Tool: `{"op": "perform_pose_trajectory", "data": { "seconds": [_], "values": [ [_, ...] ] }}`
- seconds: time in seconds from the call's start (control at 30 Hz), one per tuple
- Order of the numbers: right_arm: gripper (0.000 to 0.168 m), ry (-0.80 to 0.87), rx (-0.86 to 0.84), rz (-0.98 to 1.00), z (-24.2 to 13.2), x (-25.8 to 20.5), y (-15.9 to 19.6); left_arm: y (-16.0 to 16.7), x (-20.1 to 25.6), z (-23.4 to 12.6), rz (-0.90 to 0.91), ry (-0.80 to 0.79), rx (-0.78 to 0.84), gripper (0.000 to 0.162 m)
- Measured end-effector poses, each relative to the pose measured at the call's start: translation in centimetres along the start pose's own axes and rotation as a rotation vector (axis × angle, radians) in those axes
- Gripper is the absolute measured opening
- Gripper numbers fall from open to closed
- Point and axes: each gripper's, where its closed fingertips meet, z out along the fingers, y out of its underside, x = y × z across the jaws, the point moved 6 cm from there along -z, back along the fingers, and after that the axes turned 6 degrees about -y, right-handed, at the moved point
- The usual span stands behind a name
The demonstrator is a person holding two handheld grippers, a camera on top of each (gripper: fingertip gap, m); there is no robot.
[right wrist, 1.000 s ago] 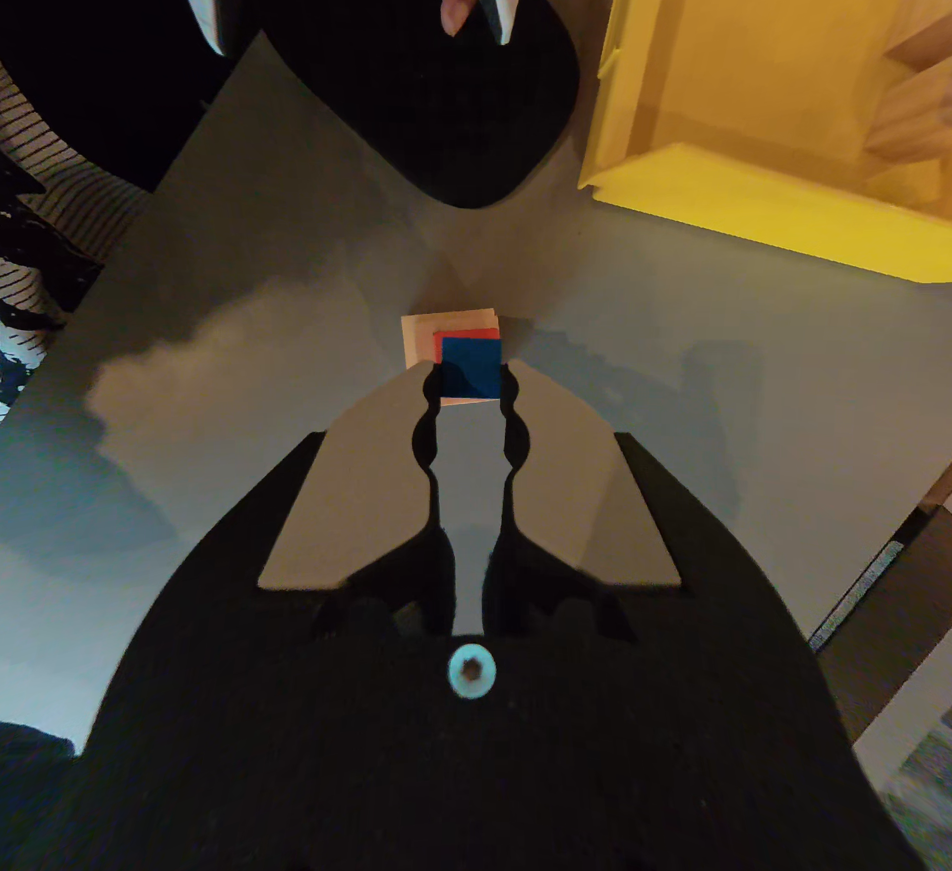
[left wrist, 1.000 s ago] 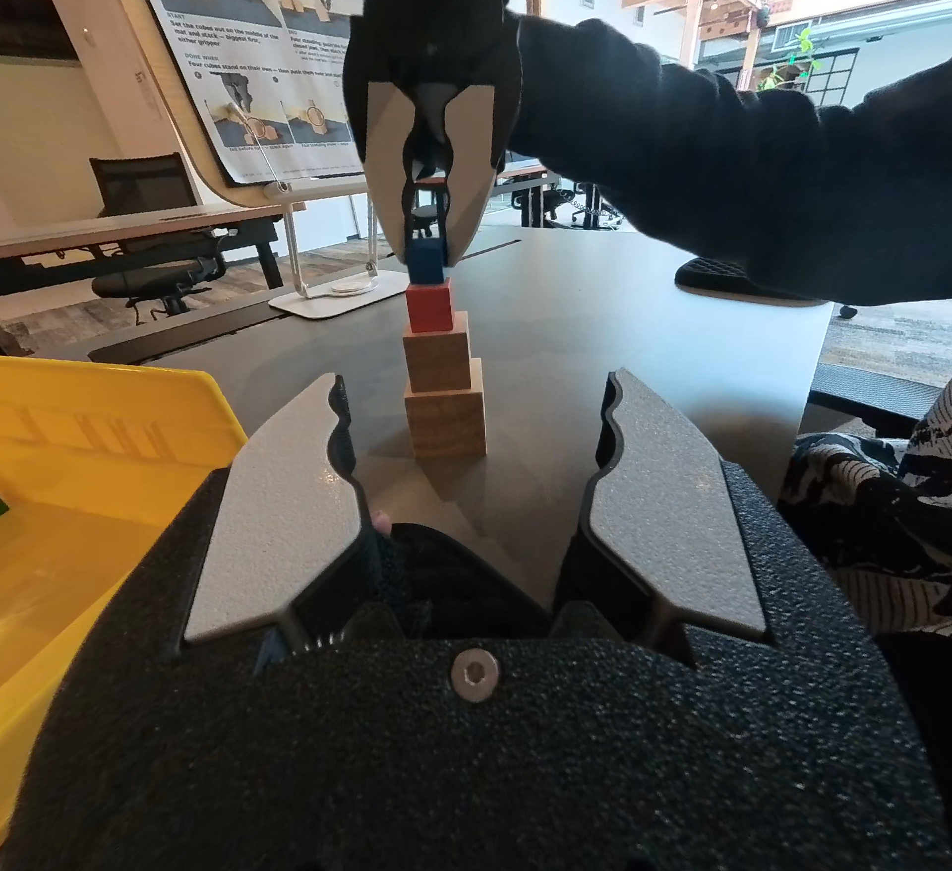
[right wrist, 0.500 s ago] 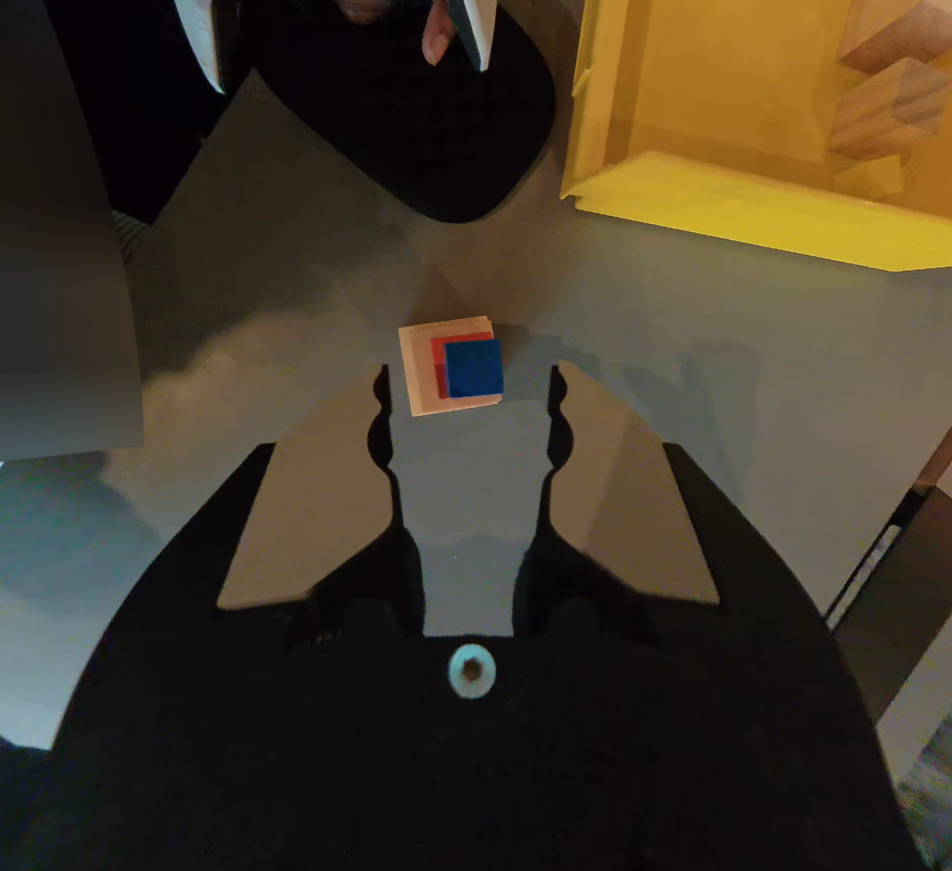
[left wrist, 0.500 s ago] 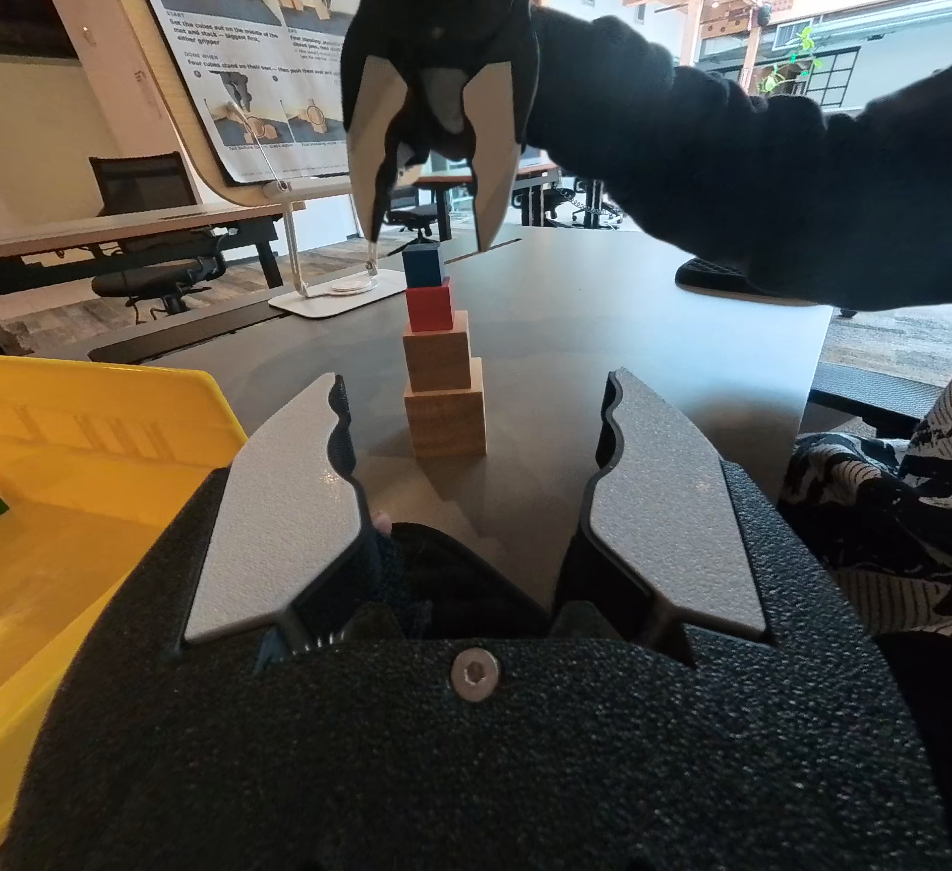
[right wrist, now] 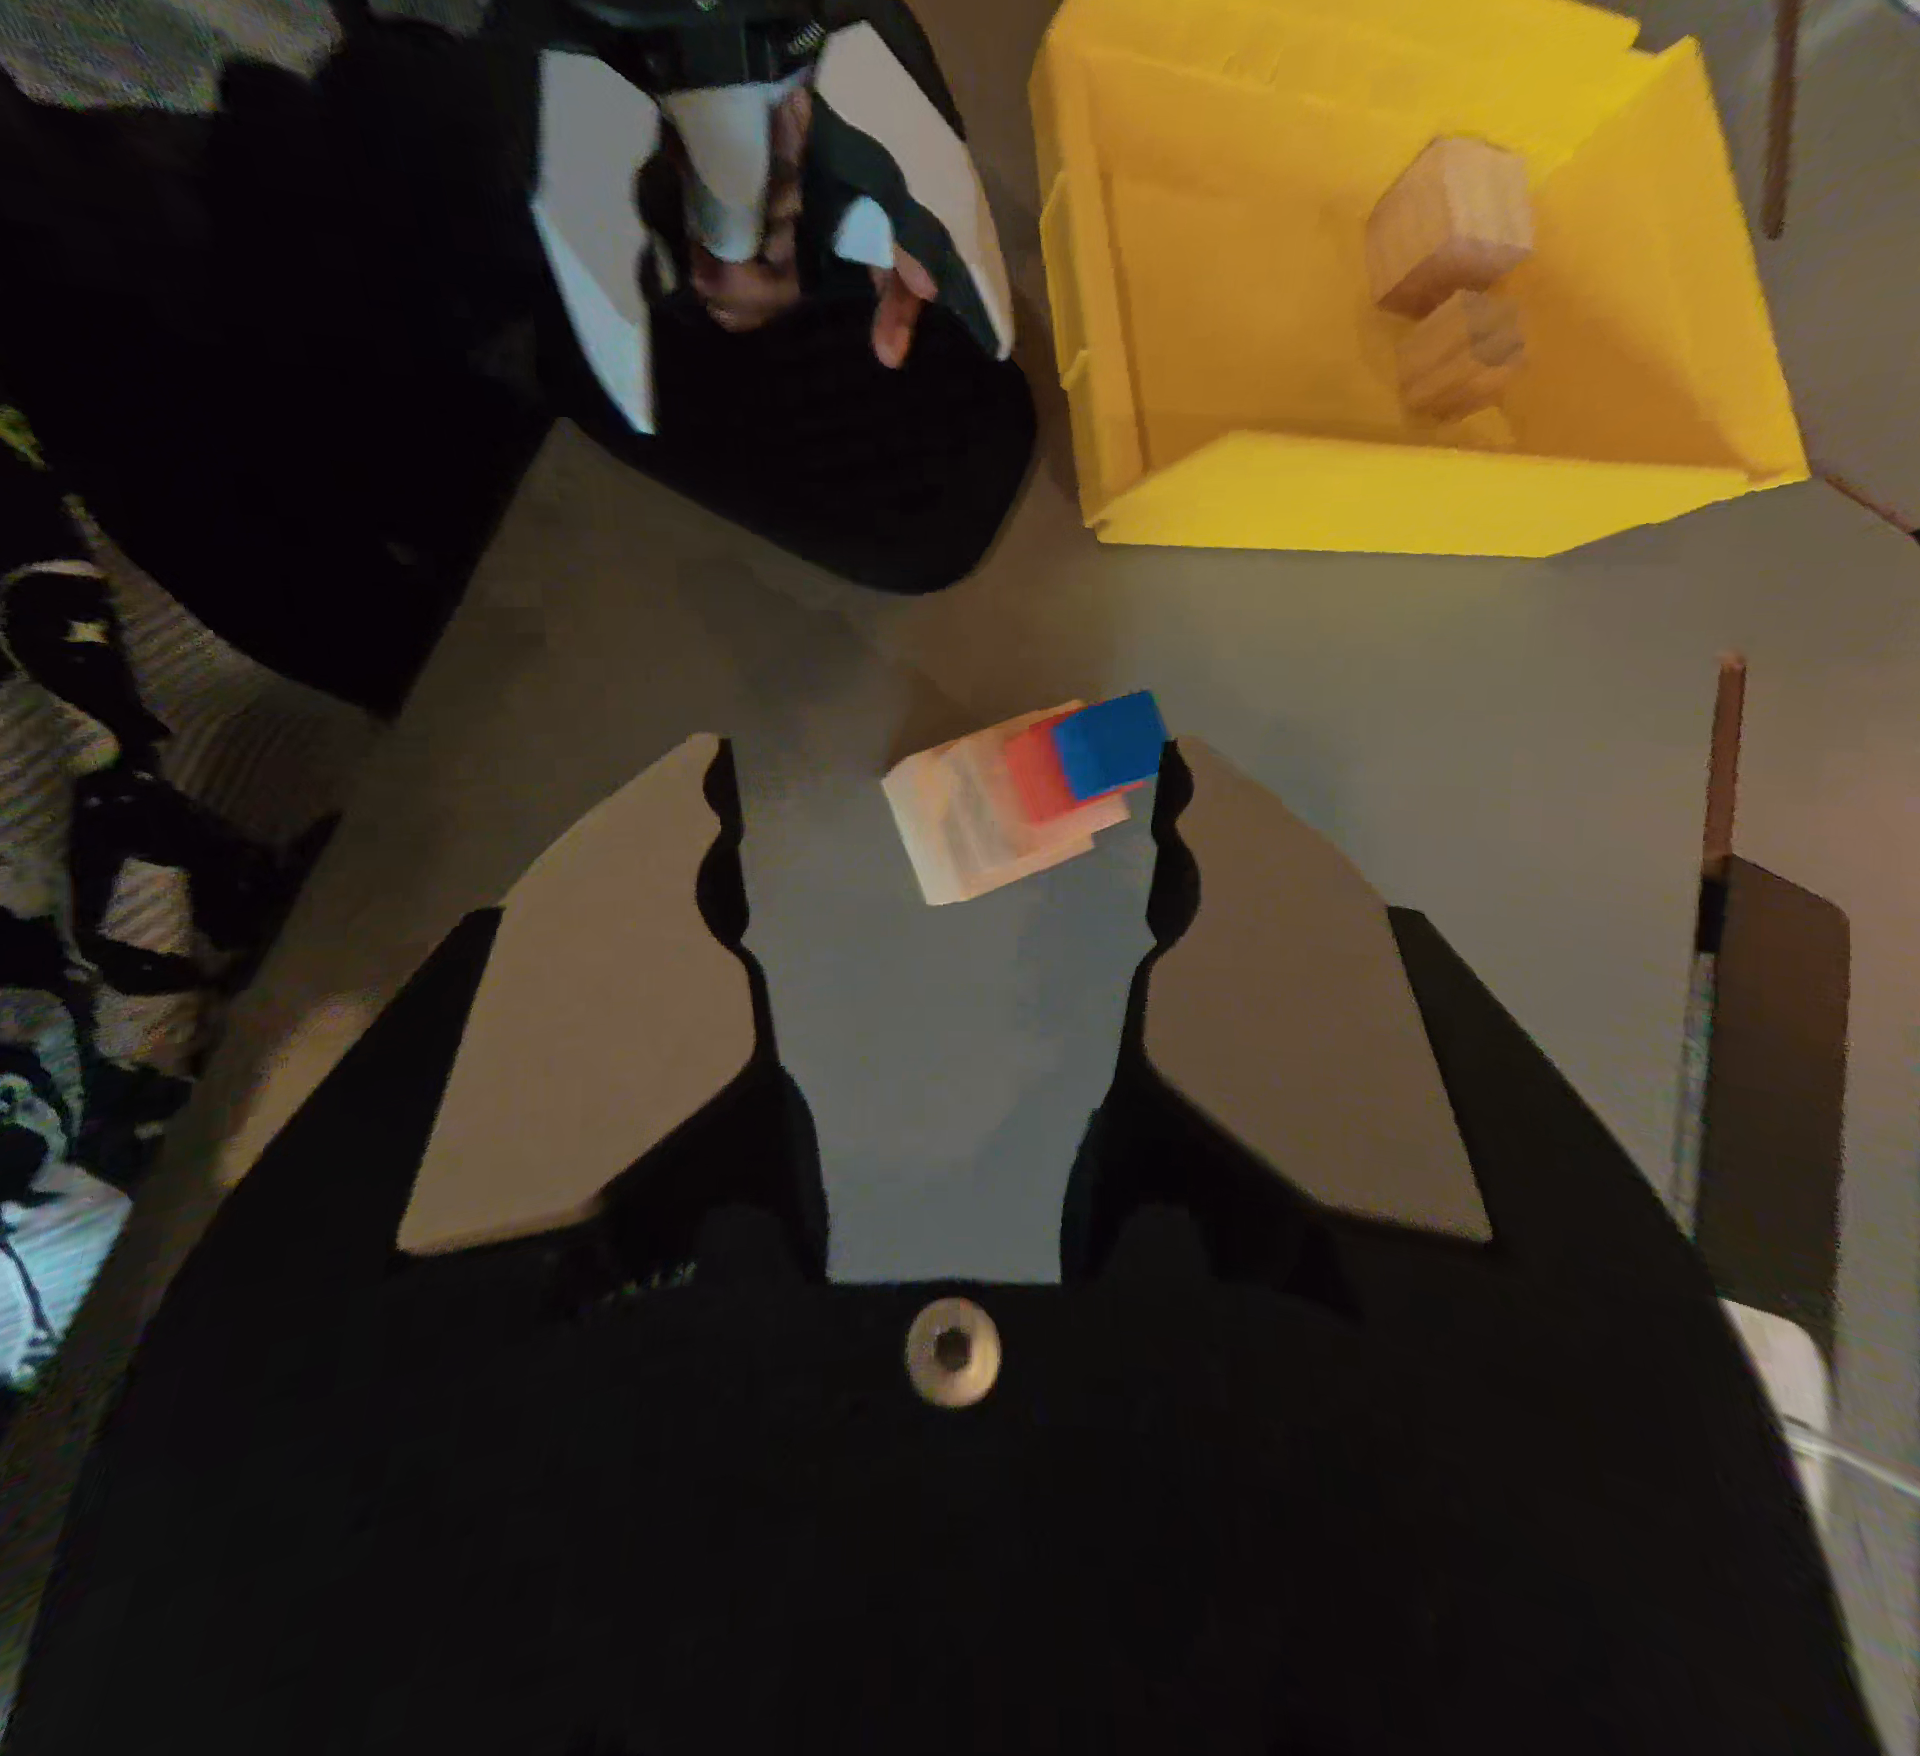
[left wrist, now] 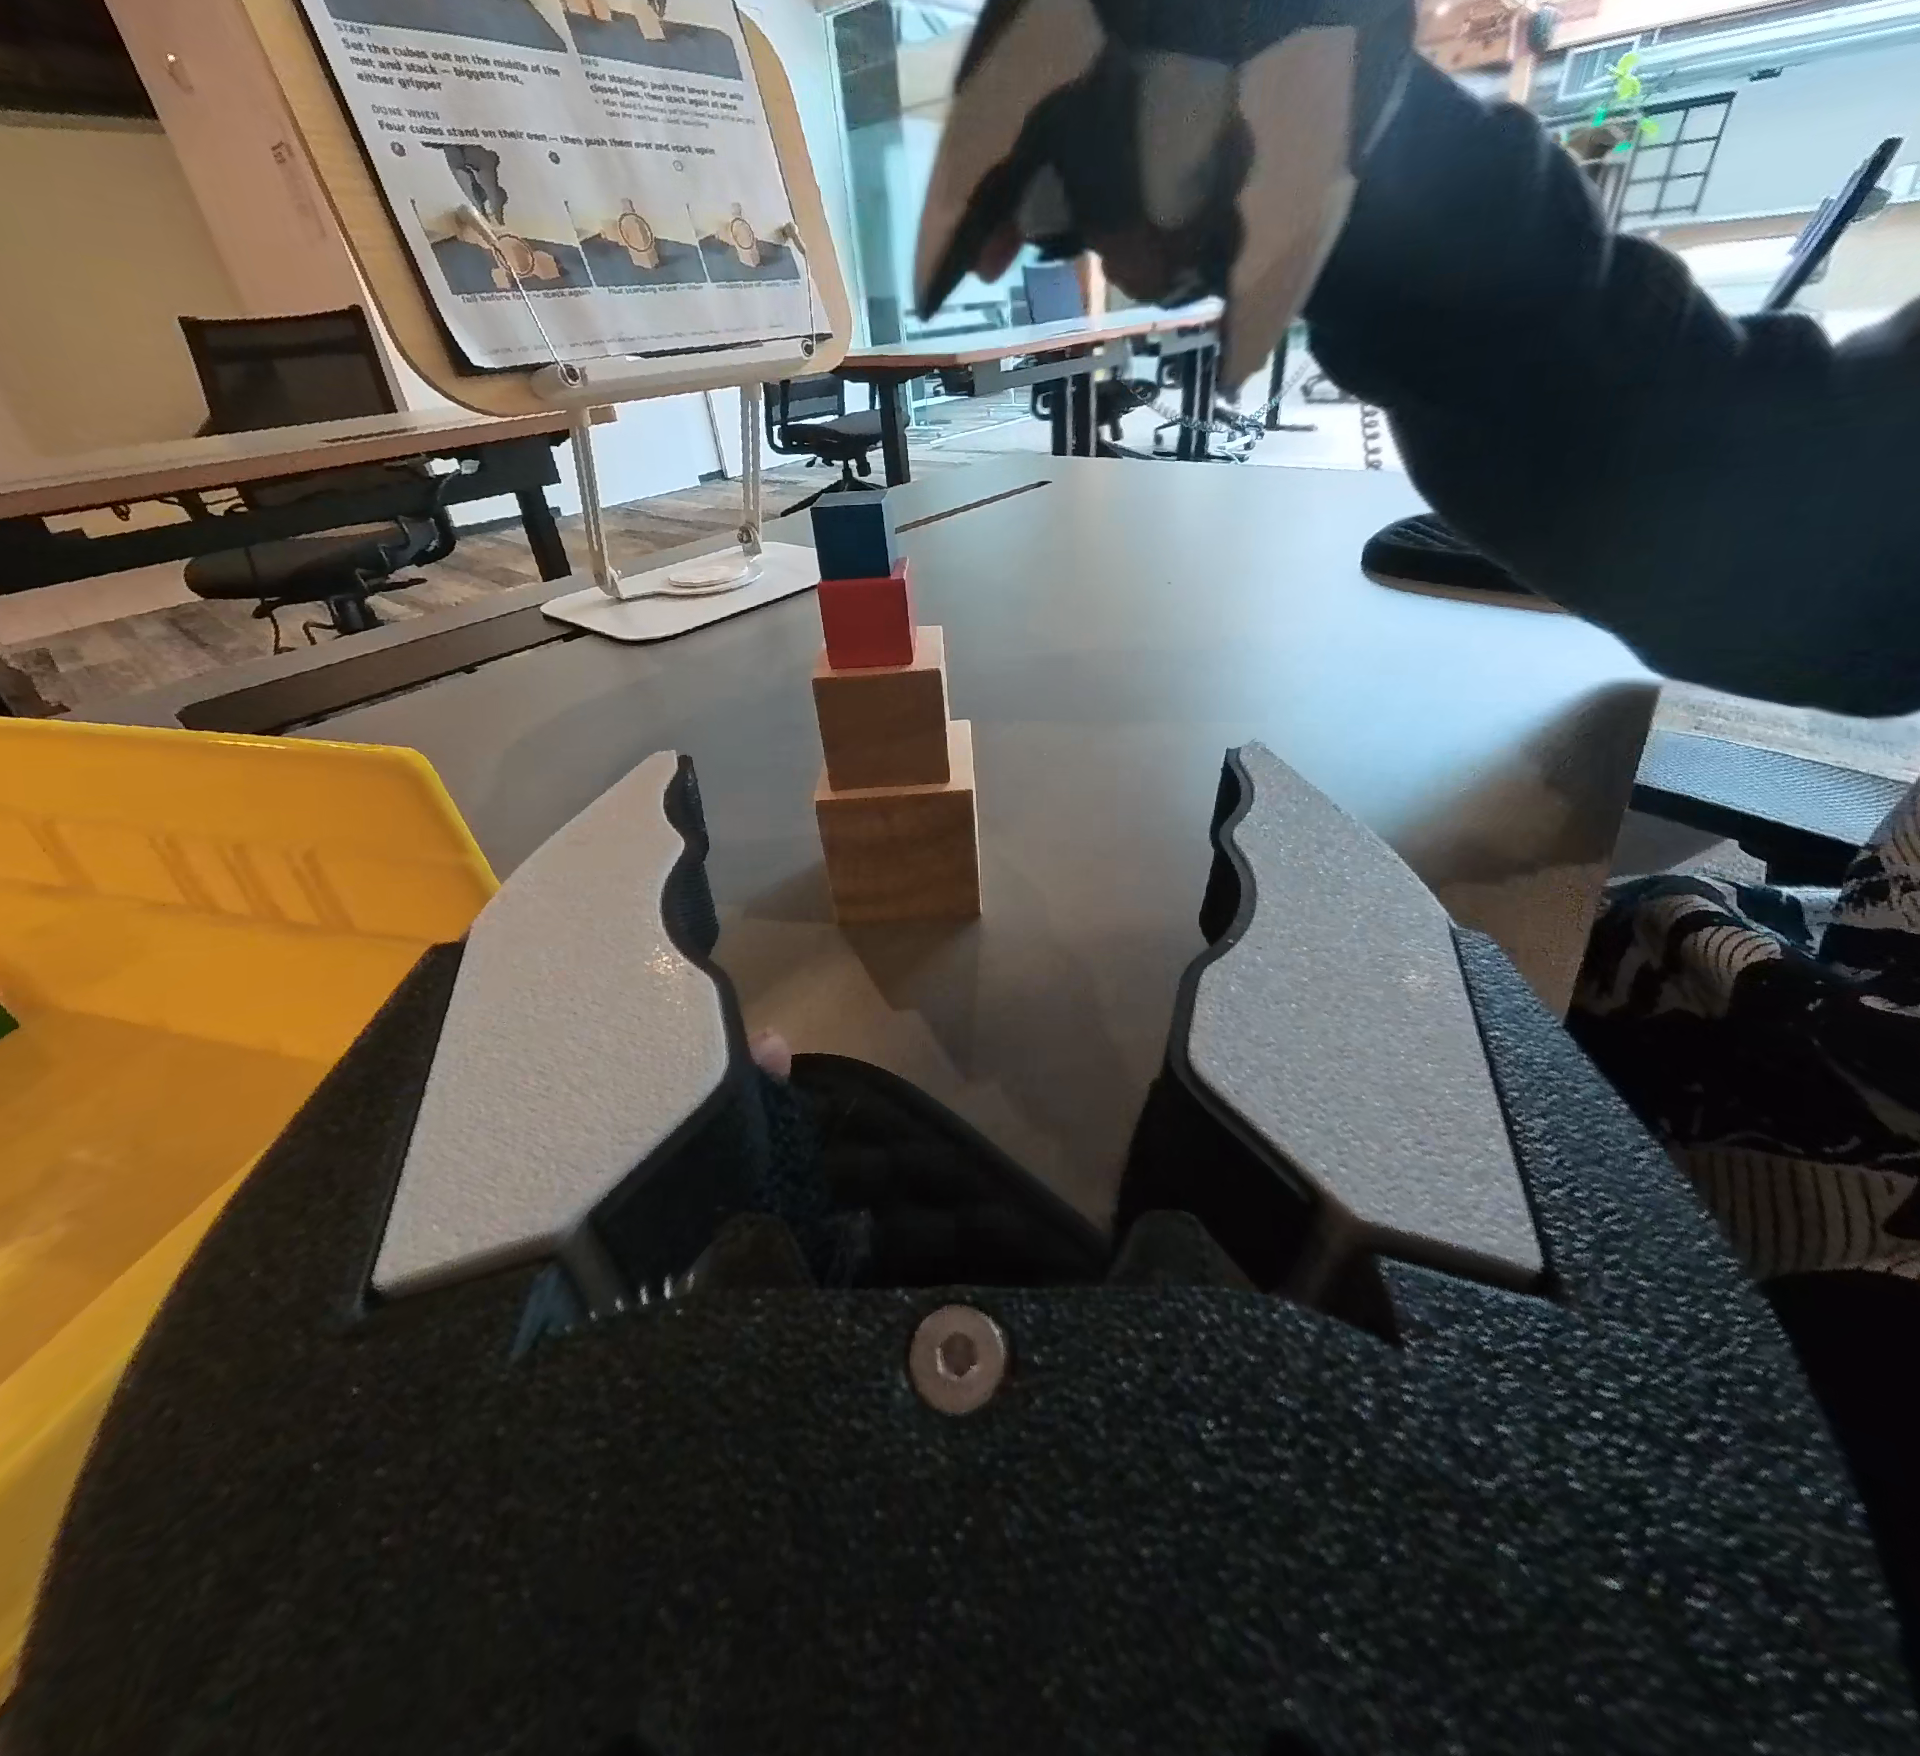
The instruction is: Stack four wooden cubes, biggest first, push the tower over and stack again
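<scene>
The four-cube tower (left wrist: pixel 896 719) stands complete at the table's (left wrist: pixel 1195 626) centre, blue cube (left wrist: pixel 852 536) on top. The right gripper (left wrist: pixel 1091 293) hangs at its 1 o'clock, jaws spread, empty; the left gripper (left wrist: pixel 956 885), at 6 o'clock, gapes empty too. Stacking looks finished; next comes a sideways push, likely with closed jaws.

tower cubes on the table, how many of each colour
plain wood: 2, the big base cube and the smaller wooden cube on it
red: 1, the red cube
blue: 1, the blue cube on top
total: 4
</scene>
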Motion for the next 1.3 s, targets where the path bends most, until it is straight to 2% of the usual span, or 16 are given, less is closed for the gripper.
{"op": "perform_pose_trajectory", "data": {
  "seconds": [0.13, 0.3, 0.43, 0.6, 0.7, 0.87, 1.0, 1.17, 1.23, 1.27, 1.3],
  "values": [
    [0.079, 0.029, 0.197, 0.043, -1.2, -3.7, 1.8, 0.0, 0.0, 0.0, 0.000, 0.002, 0.000, 0.091],
    [0.090, 0.169, 0.346, 0.141, -3.8, -7.7, 6.1, 0.0, 0.0, 0.0, 0.000, 0.004, 0.000, 0.091],
    [0.094, 0.298, 0.463, 0.244, -7.9, -10.9, 10.2, 0.1, 0.0, 0.0, -0.001, 0.004, -0.002, 0.091],
    [0.092, 0.537, 0.536, 0.332, -14.0, -14.9, 15.6, 0.2, 0.2, 0.2, 0.014, 0.005, -0.016, 0.091],
    [0.091, 0.634, 0.562, 0.353, -16.2, -17.3, 18.4, 0.2, 0.2, 0.2, 0.019, 0.002, -0.022, 0.091],
    [0.104, 0.657, 0.524, 0.404, -16.9, -20.0, 23.1, 0.4, 0.3, 0.4, 0.028, 0.007, -0.044, 0.091],
    [0.106, 0.633, 0.600, 0.410, -17.0, -21.2, 25.4, 0.5, 0.4, 0.6, 0.040, 0.007, -0.066, 0.091],
    [0.129, 0.604, 0.631, 0.417, -16.5, -21.6, 26.3, 0.6, 0.3, 0.8, 0.029, 0.011, -0.084, 0.090],
    [0.136, 0.571, 0.600, 0.419, -16.0, -21.5, 26.3, 0.5, 0.3, 0.8, 0.026, 0.028, -0.089, 0.084],
    [0.136, 0.565, 0.591, 0.425, -15.9, -21.4, 26.4, 0.5, 0.4, 0.9, 0.030, 0.038, -0.101, 0.078],
    [0.136, 0.566, 0.589, 0.429, -15.9, -21.4, 26.4, 0.5, 0.4, 1.0, 0.044, 0.042, -0.124, 0.064]
  ]
}}
